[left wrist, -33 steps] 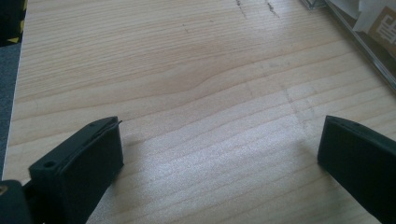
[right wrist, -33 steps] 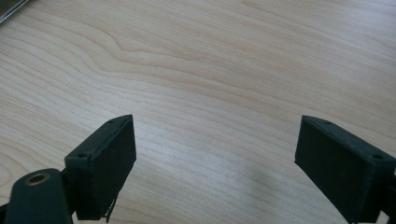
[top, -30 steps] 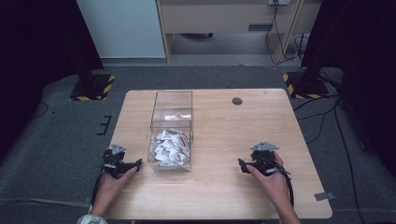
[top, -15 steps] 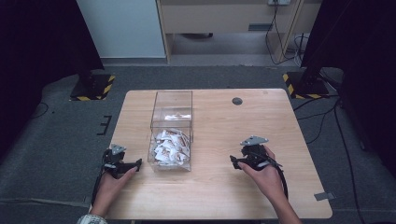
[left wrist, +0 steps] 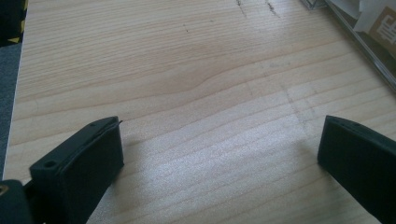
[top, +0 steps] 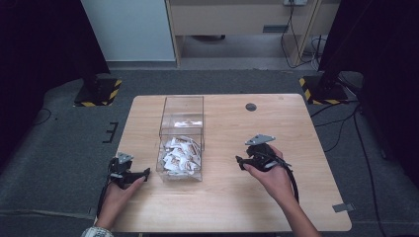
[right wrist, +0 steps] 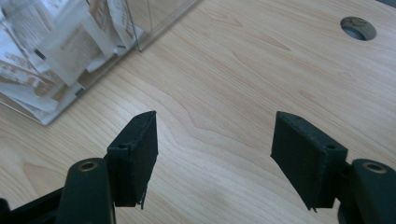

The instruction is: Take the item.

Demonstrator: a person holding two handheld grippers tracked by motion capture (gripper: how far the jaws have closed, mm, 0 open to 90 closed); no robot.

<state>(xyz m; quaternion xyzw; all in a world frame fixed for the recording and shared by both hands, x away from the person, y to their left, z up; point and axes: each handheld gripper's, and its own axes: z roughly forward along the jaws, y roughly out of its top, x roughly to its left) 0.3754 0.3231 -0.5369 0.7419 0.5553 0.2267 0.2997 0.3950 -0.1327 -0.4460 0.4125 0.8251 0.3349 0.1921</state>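
A clear plastic box stands left of the middle of the wooden table, with several white and brown paper packets heaped in its near end. My left gripper rests low on the table just left of the box's near corner, open, with bare wood between its jaws. My right gripper hovers above the table to the right of the box and points at it. Its jaws have just been closing a little but still stand open over bare wood. The box's corner lies ahead to their left.
A round cable hole sits in the table's far middle, also seen as the hole beyond my right jaws. The table's left edge runs close to my left gripper. Black stands with yellow-striped feet flank the far corners.
My right hand has moved left toward the box and risen off the table, and its jaws stand a little narrower. The left hand has stayed where it was.
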